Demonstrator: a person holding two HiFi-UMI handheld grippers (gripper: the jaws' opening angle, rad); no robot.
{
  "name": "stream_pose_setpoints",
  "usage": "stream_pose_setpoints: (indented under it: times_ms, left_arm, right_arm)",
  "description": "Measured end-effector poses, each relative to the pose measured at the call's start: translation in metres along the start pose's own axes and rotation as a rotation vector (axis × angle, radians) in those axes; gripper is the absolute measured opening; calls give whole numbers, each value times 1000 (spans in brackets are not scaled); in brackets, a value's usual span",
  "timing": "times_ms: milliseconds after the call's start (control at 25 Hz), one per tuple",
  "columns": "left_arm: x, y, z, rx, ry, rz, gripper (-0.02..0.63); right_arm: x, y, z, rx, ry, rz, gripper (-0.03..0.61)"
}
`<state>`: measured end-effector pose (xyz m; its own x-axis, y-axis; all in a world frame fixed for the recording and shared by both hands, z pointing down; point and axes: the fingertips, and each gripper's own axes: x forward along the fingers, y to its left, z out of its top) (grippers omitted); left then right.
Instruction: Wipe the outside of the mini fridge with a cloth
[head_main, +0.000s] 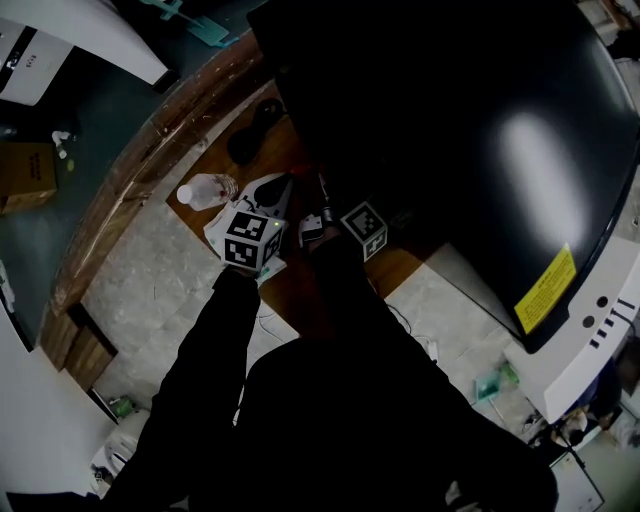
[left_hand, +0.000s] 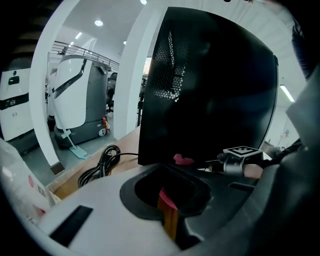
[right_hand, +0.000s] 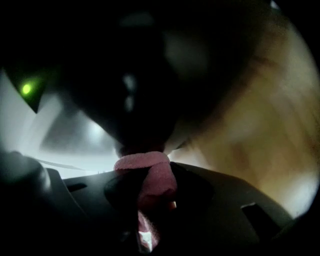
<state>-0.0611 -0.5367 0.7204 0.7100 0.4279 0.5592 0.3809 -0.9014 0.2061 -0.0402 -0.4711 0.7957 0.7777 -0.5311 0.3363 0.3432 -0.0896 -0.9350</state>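
The right tool (right_hand: 147, 192) has its jaws closed on a fold of pink cloth (right_hand: 148, 172), and a lump of the cloth bulges out ahead of them. That grip looks chosen so that soft cloth, not hard jaw, meets the mini fridge (head_main: 450, 130). In the right gripper view a dark blurred mass crowds in at 12 o'clock of the cloth, very likely the fridge's wall. The cloth seems to be touching it or just short of it, but the blur does not settle which.

The left tool (left_hand: 167, 212) appears to have its jaws together, with only a red-orange strip showing in its recess and nothing gripped that I can make out. It hangs back from the fridge, probably so the right tool is free to wipe.

The fridge stands upright on the wooden tabletop (head_main: 405, 268). In the head view it fills the field from 12 to 3 o'clock of both tools. In the left gripper view the cloth sits low at the foot of the fridge's black side, at 12 o'clock of the left tool, so the wiping is at the bottom edge, with most of the tall side above it. A coiled black cable (left_hand: 100, 165) lies on the tabletop at 9 o'clock of the fridge, and a plastic bottle (head_main: 205, 190) lies at 10 o'clock of the left tool. Both are clear of the cloth.
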Motion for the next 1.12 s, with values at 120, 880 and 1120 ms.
stream_pose_setpoints:
  times_ms: [120, 880, 1120]
  left_arm:
    - [6, 4, -3, -16, -3, 7, 6]
    - [-118, -65, -5, -64, -140, -72, 6]
    - [-155, -163, -11, -30, -146, -233, 6]
  right_arm:
    - [3, -19, 3, 0, -19, -48, 129]
    - [-145, 65, -86, -455, 296, 123, 127]
    - [-275, 93, -60, -623, 295, 178, 127]
